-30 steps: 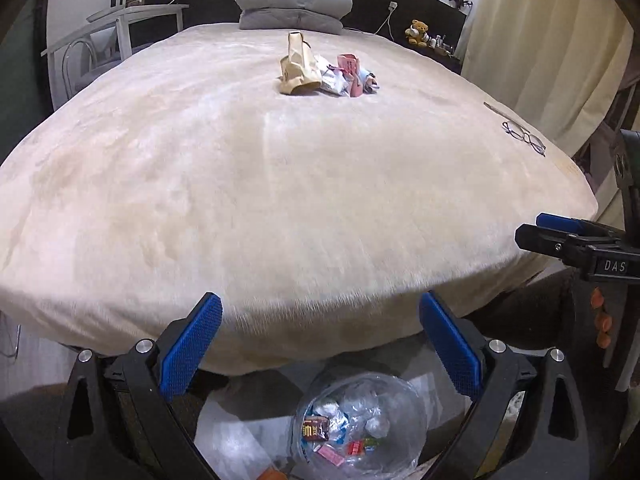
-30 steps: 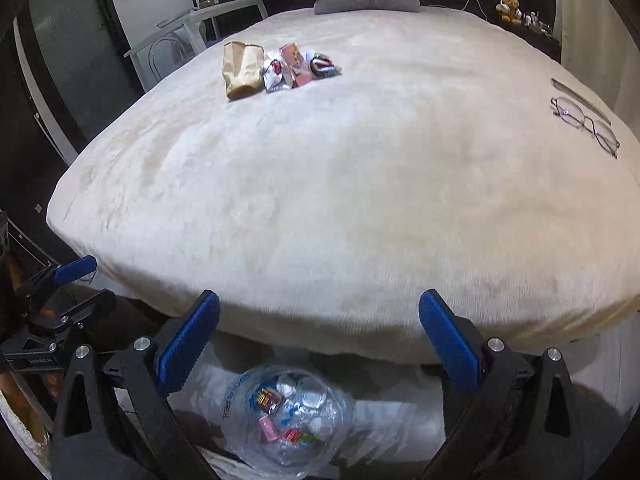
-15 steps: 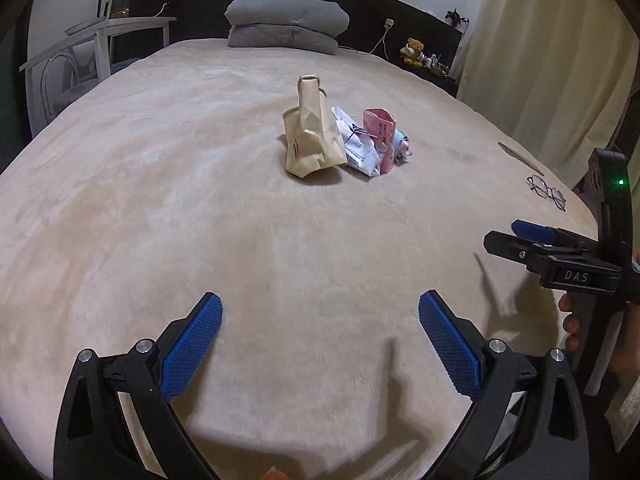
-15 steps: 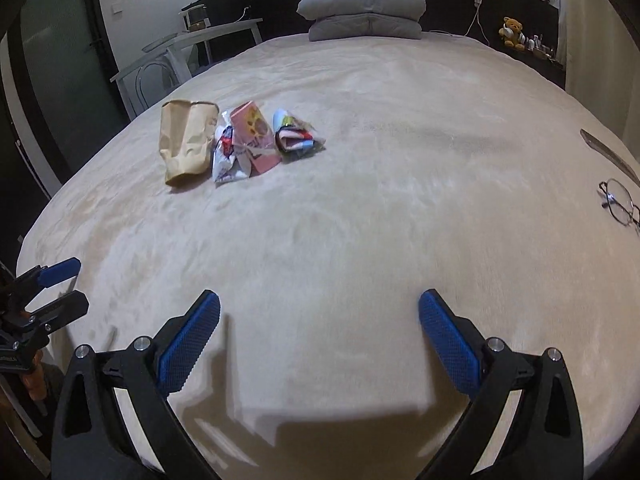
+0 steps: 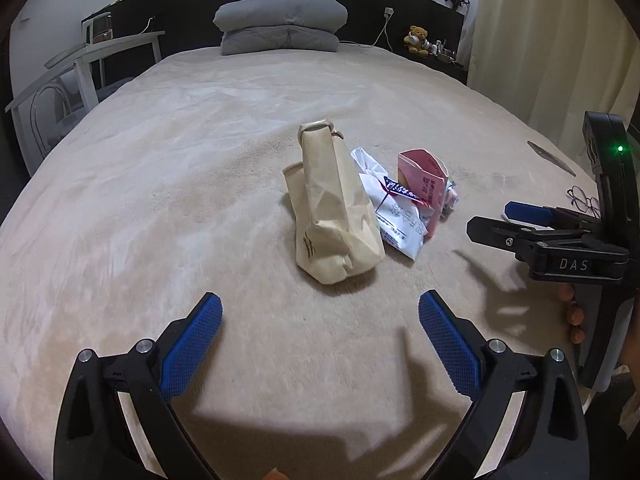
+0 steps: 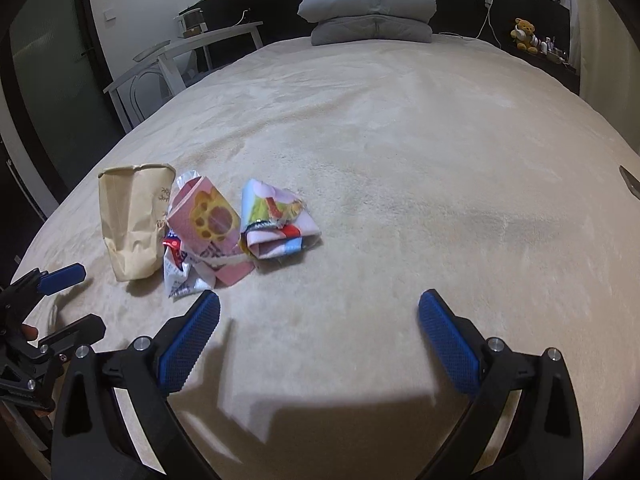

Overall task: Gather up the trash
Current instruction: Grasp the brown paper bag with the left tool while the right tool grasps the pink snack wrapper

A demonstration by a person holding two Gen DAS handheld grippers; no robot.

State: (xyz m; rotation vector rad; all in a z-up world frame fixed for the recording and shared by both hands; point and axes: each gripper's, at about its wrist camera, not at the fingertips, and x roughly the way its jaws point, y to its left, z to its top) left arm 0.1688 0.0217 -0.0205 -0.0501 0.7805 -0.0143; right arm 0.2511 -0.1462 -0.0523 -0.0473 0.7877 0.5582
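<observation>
A crumpled brown paper bag point(image 5: 334, 216) lies on the beige bed point(image 5: 160, 184), with a white wrapper point(image 5: 394, 216) and a pink packet point(image 5: 422, 178) against its right side. My left gripper point(image 5: 320, 324) is open just short of the bag, nothing between its fingers. In the right wrist view the brown bag point(image 6: 132, 220), the pink packet point(image 6: 208, 220), the white wrapper point(image 6: 180, 274) and a folded colourful wrapper point(image 6: 276, 220) lie left of centre. My right gripper point(image 6: 319, 322) is open and empty, its left fingertip point(image 6: 196, 320) close to the white wrapper.
Grey pillows point(image 5: 280, 24) are stacked at the headboard. A white side table point(image 5: 92, 64) stands left of the bed, and a curtain point(image 5: 552, 40) hangs at the right. Eyeglasses point(image 5: 584, 198) lie near the bed's right edge. A small teddy bear point(image 6: 524, 34) sits on the shelf behind.
Both grippers rose from the bin bag on the floor and moved forward over the bed toward the trash pile. The bin bag has dropped out of view. Both stayed open.
</observation>
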